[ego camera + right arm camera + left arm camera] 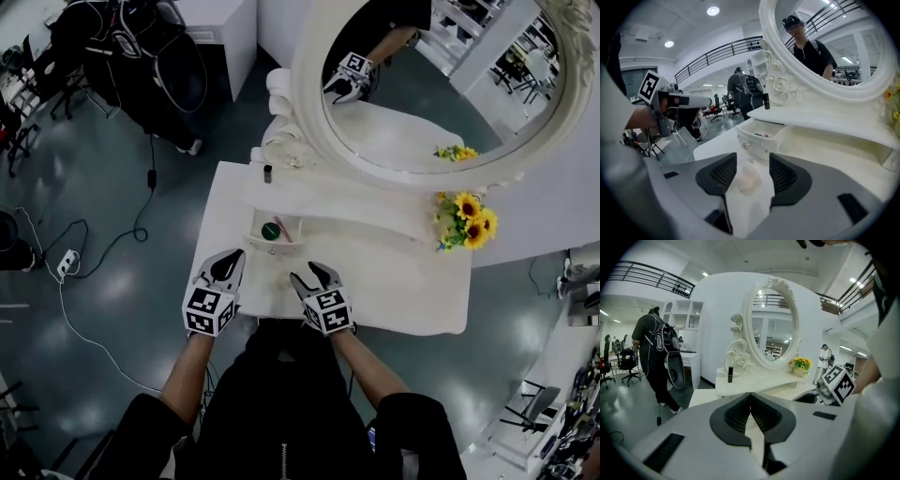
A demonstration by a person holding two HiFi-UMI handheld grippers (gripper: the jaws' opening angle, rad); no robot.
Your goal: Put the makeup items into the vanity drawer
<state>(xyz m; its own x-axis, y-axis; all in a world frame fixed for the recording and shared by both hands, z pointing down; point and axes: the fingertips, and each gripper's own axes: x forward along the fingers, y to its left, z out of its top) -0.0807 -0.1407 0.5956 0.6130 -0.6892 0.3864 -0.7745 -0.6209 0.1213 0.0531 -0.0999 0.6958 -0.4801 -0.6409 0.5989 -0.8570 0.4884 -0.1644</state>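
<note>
Your right gripper (749, 164) stands released, jaws apart, with a pale pink rounded makeup item (749, 180) lying between them on the white vanity tabletop (403, 281); the pads do not appear to press on it. Expect it to be light and probably soft, so take it across its widest part with gentle pressure. Your left gripper (750, 397) is clenched on nothing. The open white drawer (761, 136) stands just ahead, with a green round item (270, 231) inside. The pink item is blurred, so its exact type cannot be told.
</note>
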